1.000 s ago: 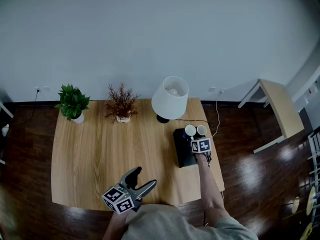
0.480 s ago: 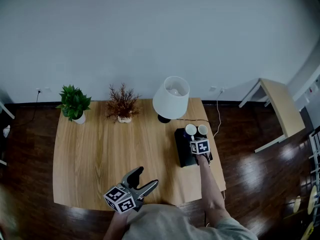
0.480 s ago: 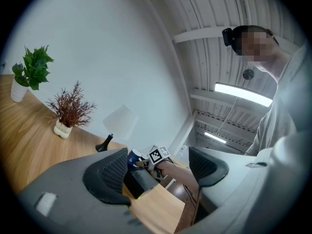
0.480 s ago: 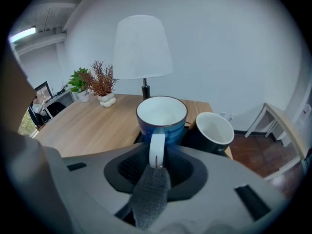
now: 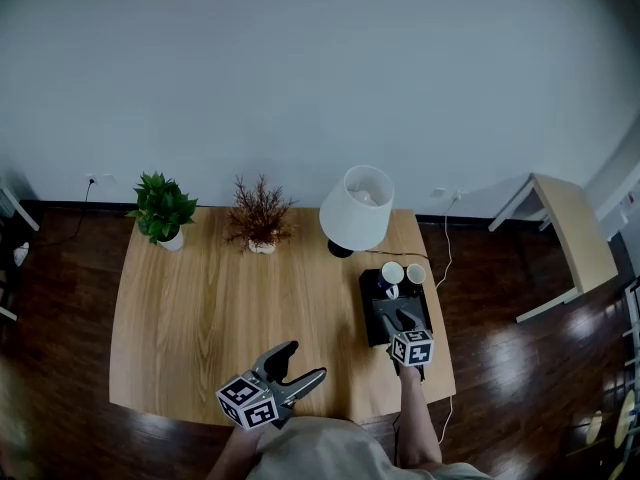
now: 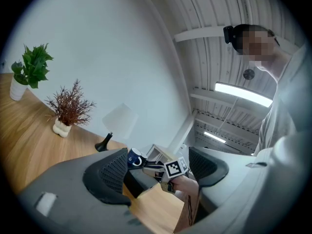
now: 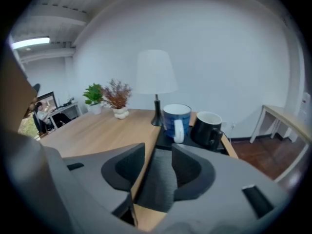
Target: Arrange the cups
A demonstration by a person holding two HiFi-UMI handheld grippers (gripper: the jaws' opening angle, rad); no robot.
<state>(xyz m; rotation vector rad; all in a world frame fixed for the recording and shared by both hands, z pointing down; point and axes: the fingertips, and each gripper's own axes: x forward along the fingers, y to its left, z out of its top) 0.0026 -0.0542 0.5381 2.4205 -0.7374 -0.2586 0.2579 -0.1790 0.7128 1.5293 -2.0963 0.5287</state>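
A blue cup [image 5: 391,275] with a white handle and a black cup [image 5: 416,274] stand upright side by side at the far end of a black mat [image 5: 377,313] on the right of the wooden table [image 5: 200,308]. Both also show in the right gripper view, the blue cup [image 7: 176,120] left of the black cup [image 7: 208,128]. My right gripper [image 5: 398,321] hovers over the mat's near part, a short way back from the cups; its jaws are opening with nothing between them. My left gripper [image 5: 303,362] stands open and empty at the table's front edge.
A white-shaded lamp [image 5: 357,208] stands just behind the mat. A dried-twig plant [image 5: 260,218] and a green potted plant [image 5: 163,211] line the table's back edge. A cable [image 5: 444,258] hangs off the right side. A small side table [image 5: 570,230] stands to the right.
My right gripper has pulled back from the cups towards the person and lifted a little, and its jaws have parted. Both cups stay on the mat. The left gripper has not moved.
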